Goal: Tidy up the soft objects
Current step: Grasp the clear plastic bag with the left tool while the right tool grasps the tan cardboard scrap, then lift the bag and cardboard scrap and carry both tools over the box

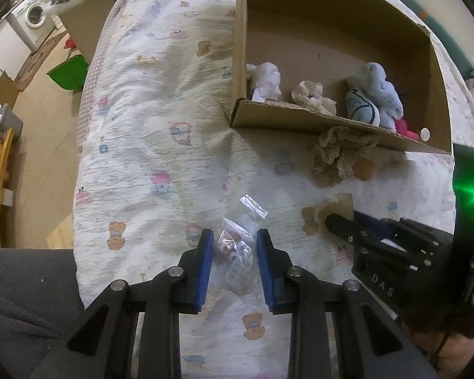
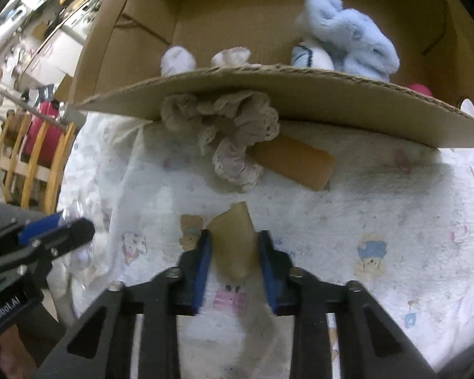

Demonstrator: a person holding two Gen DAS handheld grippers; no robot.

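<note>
1. Crinkly clear plastic bag (image 1: 237, 240) is pinched by narrowed left fingers (image 1: 207, 252) over the quilted bed (image 1: 148, 120).
2. Smooth tan soft piece (image 2: 233, 243) is clamped by right fingers (image 2: 205, 252), near the cardboard box (image 2: 268, 94) and lacy scrunchie (image 2: 227, 126).

— What sort of place am I in?

— I am in a home, working over a bed. Under me lies a white quilt (image 1: 148, 120) printed with small cartoon bears, the kind used for a child.

— What else shows it?

— Off the bed's edge I see a white front-loading washing machine (image 1: 31, 15) against the far wall, and a wooden railing (image 2: 38, 158) with yellow slats, like a cot's side. A cardboard box (image 1: 300, 120) sits on the quilt with a fluffy blue plush toy (image 2: 354, 38) inside.
</note>
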